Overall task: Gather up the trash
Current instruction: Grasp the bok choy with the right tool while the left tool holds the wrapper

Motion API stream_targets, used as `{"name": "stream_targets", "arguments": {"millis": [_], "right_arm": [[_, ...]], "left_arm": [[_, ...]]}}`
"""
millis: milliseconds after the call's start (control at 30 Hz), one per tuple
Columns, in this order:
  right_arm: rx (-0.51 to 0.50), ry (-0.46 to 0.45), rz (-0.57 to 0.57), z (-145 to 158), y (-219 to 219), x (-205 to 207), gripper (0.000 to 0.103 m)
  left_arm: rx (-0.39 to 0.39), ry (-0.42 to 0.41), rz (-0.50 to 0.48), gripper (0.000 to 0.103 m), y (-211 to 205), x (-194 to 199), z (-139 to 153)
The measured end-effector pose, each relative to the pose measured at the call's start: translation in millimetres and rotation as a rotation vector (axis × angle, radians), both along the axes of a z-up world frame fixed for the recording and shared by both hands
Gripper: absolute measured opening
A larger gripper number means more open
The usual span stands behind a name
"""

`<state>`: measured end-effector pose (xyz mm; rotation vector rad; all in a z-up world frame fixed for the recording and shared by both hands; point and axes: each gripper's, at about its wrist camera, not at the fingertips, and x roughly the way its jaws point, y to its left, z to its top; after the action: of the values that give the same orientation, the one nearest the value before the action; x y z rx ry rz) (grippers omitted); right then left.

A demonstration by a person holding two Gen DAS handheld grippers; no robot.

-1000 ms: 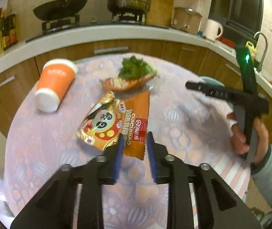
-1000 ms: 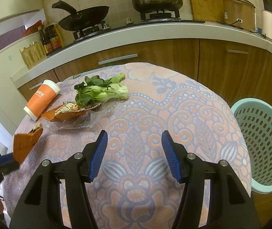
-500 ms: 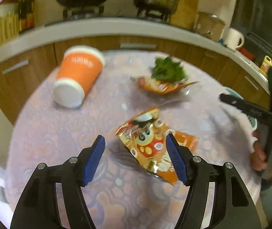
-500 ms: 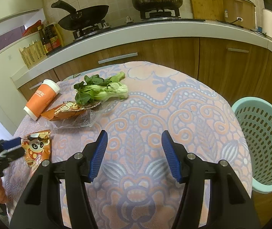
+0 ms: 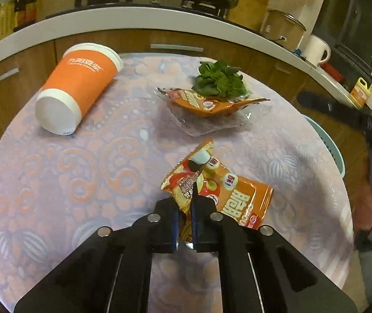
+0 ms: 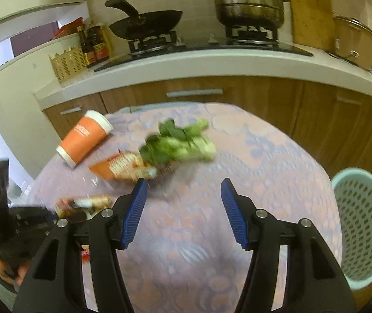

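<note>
My left gripper point(image 5: 185, 224) is shut on the near edge of an orange snack packet point(image 5: 227, 190) that lies on the round table point(image 5: 55, 182). The packet also shows at the left of the right wrist view point(image 6: 86, 203), beside the left gripper. An orange paper cup point(image 5: 78, 88) lies on its side at the back left. A second orange wrapper on clear plastic point(image 5: 212, 107) lies mid-table with leafy greens point(image 5: 219, 80) behind it. My right gripper point(image 6: 184, 200) is open and empty above the table, short of the greens point(image 6: 180, 146).
A pale green perforated basket point(image 6: 363, 224) stands beside the table on the right. A kitchen counter point(image 6: 212, 65) with a wok, a steel pot and bottles runs behind the table.
My left gripper let the snack packet drop on the table, then closed on its near edge again. The right gripper has moved forward toward the greens, its view now blurred.
</note>
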<state>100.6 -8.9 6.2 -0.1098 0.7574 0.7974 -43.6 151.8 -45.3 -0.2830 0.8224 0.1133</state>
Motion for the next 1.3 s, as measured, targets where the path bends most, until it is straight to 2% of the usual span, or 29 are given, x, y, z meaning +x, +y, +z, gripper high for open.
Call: {"name": "stream_targets", "arguments": {"millis": [100, 167, 333, 467, 700, 867, 1033, 1067, 1100, 1167, 1233, 1267, 1300], "right_arm": [[-0.027, -0.012, 0.010, 5.5, 22.6, 13.8, 0.055], [-0.051, -0.007, 0.024, 1.4, 37.9, 20.8, 0.055], [-0.162, -0.043, 0.098, -15.8, 81.2, 34.1, 0.055], [-0.242, -0.037, 0.162, -33.4, 102.0, 50.2, 0.058], [-0.274, -0.083, 0.215, -38.1, 122.7, 61.7, 0.066], [-0.260, -0.050, 0.258, -36.0, 115.0, 63.5, 0.066], [-0.301, -0.096, 0.237, -39.8, 116.9, 52.6, 0.066], [-0.314, -0.116, 0.214, -40.5, 119.9, 51.2, 0.059], [-0.328, -0.138, 0.195, -41.1, 122.7, 49.9, 0.047], [-0.305, -0.133, 0.193, -38.0, 121.5, 47.5, 0.038], [-0.273, -0.130, 0.174, -30.3, 114.0, 43.8, 0.036], [-0.260, -0.131, 0.168, -27.2, 110.1, 42.9, 0.032], [-0.239, -0.131, 0.162, -21.3, 102.8, 40.8, 0.020]], "left_arm": [[0.004, -0.047, 0.005, 0.002, -1.0, -6.4, 4.2], [-0.010, -0.110, 0.004, 0.002, 0.2, -15.9, 10.2], [-0.061, -0.143, 0.002, 0.002, 7.2, -22.8, 12.0], [-0.040, -0.138, -0.011, 0.002, 2.7, -22.3, 13.2], [-0.045, -0.135, -0.016, 0.002, 1.8, -17.4, 12.7], [-0.048, -0.132, -0.020, 0.002, 1.8, -17.5, 12.5], [-0.052, -0.133, -0.017, 0.002, 3.1, -15.8, 11.5], [-0.050, -0.134, -0.015, 0.002, 2.7, -16.2, 11.4], [-0.050, -0.135, -0.014, 0.002, 3.0, -16.3, 11.2], [-0.052, -0.135, -0.014, 0.002, 3.4, -16.7, 11.3], [-0.056, -0.133, -0.017, 0.002, 4.8, -16.3, 10.2], [-0.057, -0.134, -0.017, 0.002, 5.0, -16.5, 10.1], [-0.058, -0.136, -0.018, 0.002, 5.5, -16.4, 10.4]]}}
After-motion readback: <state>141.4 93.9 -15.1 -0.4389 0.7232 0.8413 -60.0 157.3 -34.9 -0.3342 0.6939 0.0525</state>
